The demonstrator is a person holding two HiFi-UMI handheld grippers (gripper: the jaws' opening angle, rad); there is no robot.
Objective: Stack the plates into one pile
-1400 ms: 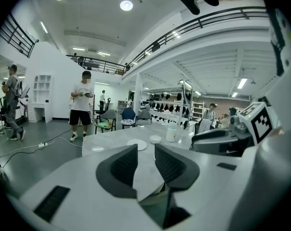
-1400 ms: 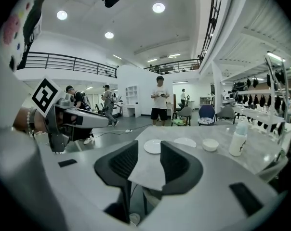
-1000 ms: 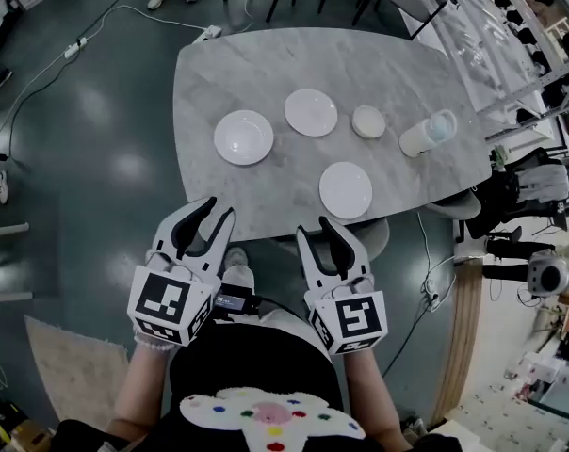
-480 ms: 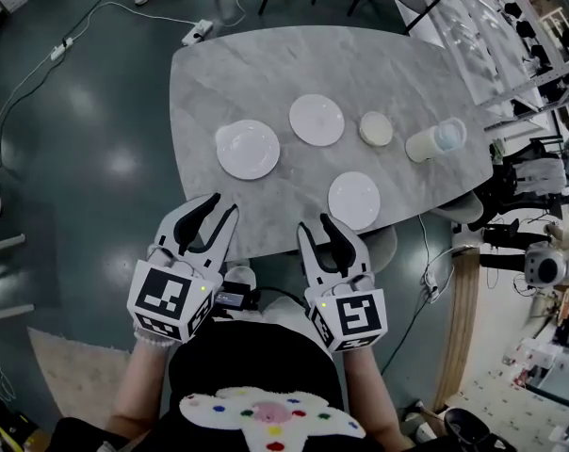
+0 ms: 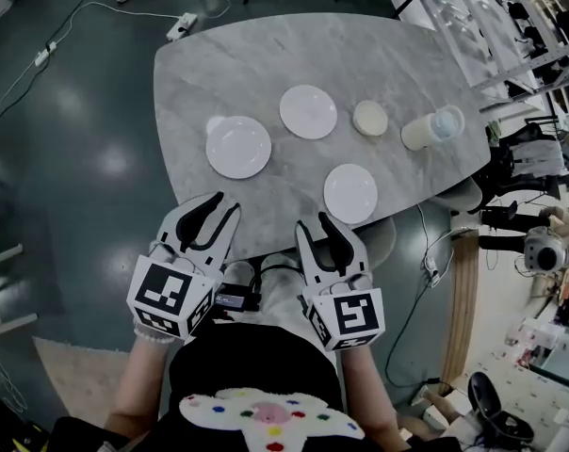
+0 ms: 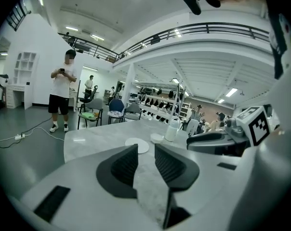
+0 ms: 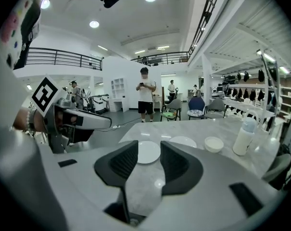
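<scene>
On the marble table [image 5: 266, 55] three white plates lie apart and unstacked: the left plate [image 5: 238, 147], the middle plate [image 5: 309, 111] farther off, and the near-right plate [image 5: 350, 193]. A small bowl [image 5: 370, 118] and a pale bottle [image 5: 430, 128] sit right of the middle plate. At the near edge, hiding part of it, hang the left gripper [image 5: 219, 210] and the right gripper [image 5: 315, 226], each with jaws spread and nothing between them. A pale patch at the left plate's far rim is too faint to identify. From the right gripper view, the jaws cut off both sides of one plate.
</scene>
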